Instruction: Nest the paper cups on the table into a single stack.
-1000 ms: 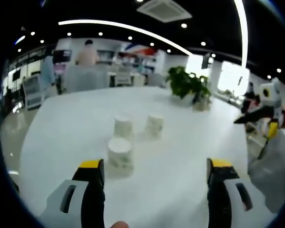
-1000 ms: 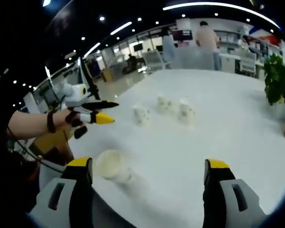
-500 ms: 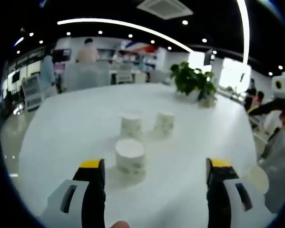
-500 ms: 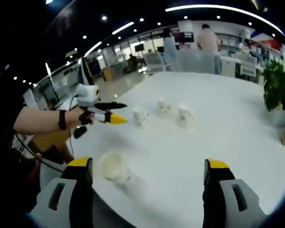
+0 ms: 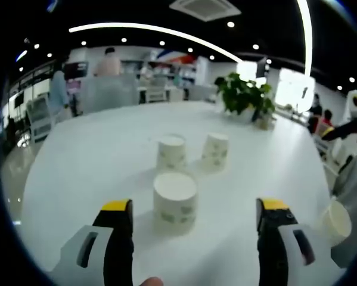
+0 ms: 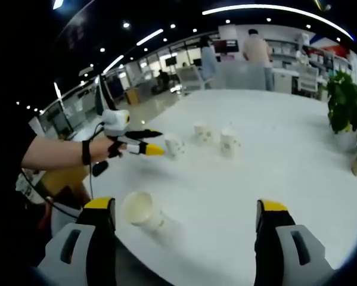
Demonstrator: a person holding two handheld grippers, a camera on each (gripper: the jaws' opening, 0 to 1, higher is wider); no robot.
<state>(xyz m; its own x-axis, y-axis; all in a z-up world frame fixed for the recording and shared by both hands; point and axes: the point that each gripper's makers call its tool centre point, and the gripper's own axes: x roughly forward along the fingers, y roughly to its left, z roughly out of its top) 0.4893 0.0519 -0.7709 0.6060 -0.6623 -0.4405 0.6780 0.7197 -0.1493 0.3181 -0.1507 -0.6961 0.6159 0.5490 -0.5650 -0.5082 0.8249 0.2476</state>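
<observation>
Three patterned white paper cups stand on the round white table [image 5: 77, 173]. The nearest cup [image 5: 174, 202] is just ahead of my left gripper [image 5: 193, 238], whose jaws are open and hold nothing. Behind it stand two more cups [image 5: 171, 152] [image 5: 215, 151]. A fourth cup [image 5: 335, 221] lies on its side near the table's edge. It lies close in front of my open right gripper [image 6: 184, 238], as the tipped cup [image 6: 141, 210] beside the left jaw. In the right gripper view a hand holds the left gripper [image 6: 153, 143] next to the three standing cups [image 6: 174, 145] [image 6: 202, 131] [image 6: 228, 142].
A potted plant [image 5: 244, 98] stands at the table's far side, seen also as the plant [image 6: 345, 101] at the right. People and office furniture are in the background. The table's edge [image 6: 115, 238] runs just below the tipped cup.
My left gripper has moved forward towards the three cups, so the nearest one looms larger. The tipped cup has come into the left gripper view. The right gripper has hardly moved.
</observation>
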